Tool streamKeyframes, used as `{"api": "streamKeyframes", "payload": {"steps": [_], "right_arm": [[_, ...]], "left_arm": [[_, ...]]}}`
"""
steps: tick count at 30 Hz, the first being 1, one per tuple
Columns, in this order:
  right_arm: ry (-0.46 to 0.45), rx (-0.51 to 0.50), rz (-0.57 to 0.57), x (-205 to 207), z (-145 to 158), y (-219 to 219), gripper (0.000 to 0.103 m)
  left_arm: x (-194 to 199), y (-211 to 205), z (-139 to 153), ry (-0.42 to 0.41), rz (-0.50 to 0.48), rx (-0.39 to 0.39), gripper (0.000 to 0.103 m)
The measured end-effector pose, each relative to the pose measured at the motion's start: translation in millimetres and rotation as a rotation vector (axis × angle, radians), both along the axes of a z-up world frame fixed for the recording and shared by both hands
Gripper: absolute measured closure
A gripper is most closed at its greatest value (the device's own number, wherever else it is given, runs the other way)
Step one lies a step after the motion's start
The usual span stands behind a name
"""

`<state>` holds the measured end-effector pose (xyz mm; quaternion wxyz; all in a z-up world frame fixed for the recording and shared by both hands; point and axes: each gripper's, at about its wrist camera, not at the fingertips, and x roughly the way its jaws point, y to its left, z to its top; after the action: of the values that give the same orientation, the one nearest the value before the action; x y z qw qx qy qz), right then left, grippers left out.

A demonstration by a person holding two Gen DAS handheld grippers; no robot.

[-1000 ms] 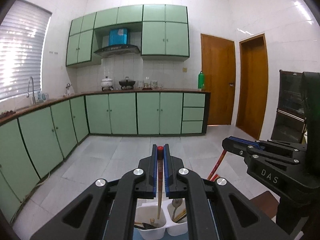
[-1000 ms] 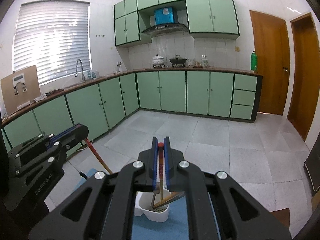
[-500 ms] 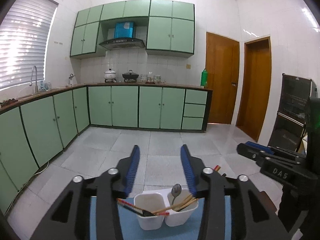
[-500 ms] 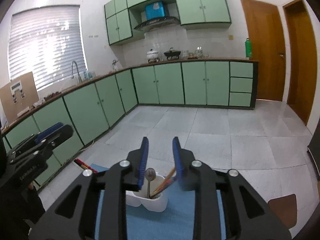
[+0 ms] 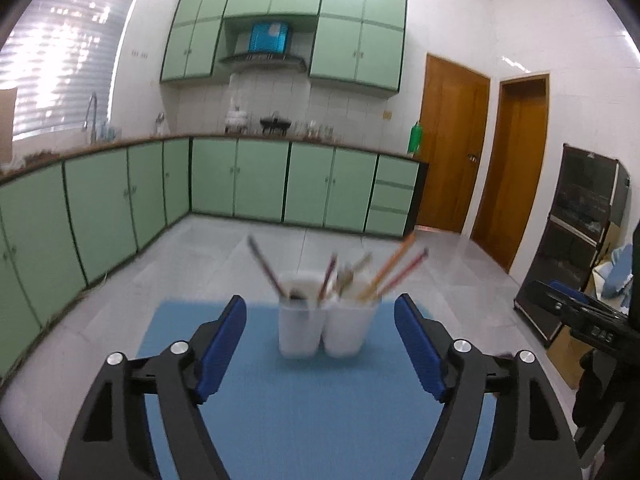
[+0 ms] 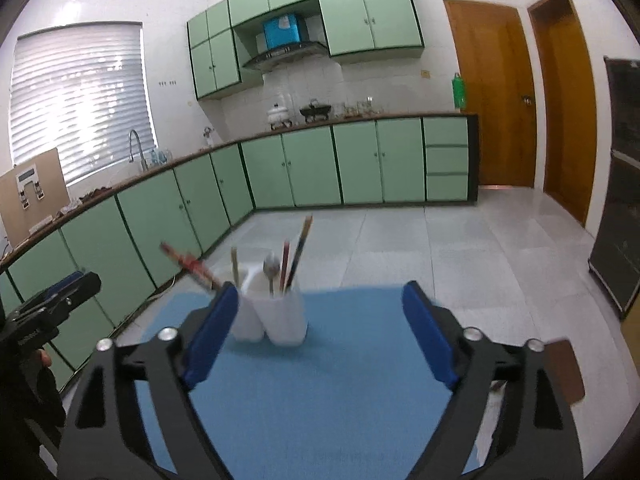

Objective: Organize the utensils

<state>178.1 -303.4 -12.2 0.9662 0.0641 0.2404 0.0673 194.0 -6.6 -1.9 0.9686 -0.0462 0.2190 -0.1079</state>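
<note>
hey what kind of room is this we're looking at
A home kitchen, most likely: green cabinets run under a long counter, a sink faucet stands below the window, and a range hood hangs over pots on the stove.

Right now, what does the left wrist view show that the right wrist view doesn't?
Left wrist only: the right gripper at its right edge, a dark cabinet behind it. Right wrist only: the left gripper at its left edge, and a cardboard box on the counter. Both: the white holder with chopsticks and a spoon on the blue mat; each view's own jaws opening, nothing between them.
</note>
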Motion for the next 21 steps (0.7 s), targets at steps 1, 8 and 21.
{"api": "streamKeyframes", "payload": {"steps": [1,8,21], "right_arm": [[0.014,-0.012,-0.001,-9,-6,3,0.012],[0.047,-0.056,0.041,-58,-23,36,0.007],[-0.031,-0.037,0.129,-101,22,56,0.006]], "left_arm": [[-6,0,-6,0.015,-0.001,0.003,0.026],[-50,0,-28,0.067,0.001,0.041,0.016],[-107,3,3,-0.004,0.035,0.056,0.006]]}}
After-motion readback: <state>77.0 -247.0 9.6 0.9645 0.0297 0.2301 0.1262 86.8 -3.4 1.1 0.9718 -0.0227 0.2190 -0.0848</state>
